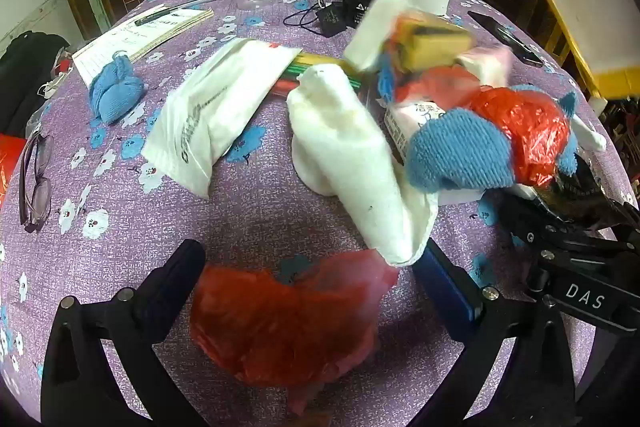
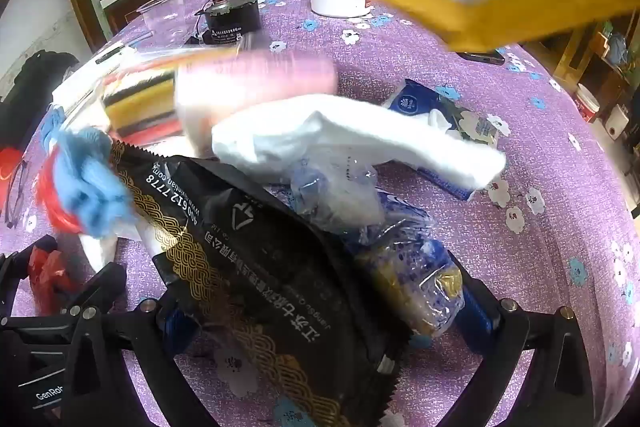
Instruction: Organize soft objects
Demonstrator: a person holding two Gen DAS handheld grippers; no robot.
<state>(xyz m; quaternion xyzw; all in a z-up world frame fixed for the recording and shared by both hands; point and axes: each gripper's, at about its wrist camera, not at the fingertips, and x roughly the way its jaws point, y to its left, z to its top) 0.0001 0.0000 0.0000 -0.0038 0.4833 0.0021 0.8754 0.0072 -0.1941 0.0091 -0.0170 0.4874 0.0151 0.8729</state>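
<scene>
Your left gripper (image 1: pixel 310 291) jaws wide apart over red bag (image 1: pixel 288 323); right gripper (image 2: pixel 320 303) apart too (black packet (image 2: pixel 280 267) btwn, unclamped).

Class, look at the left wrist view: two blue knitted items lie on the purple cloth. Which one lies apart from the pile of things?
The small blue knitted bundle at the far left, beside the notepad. The other blue knit is in the pile, pressed against a red plastic bag.
</scene>
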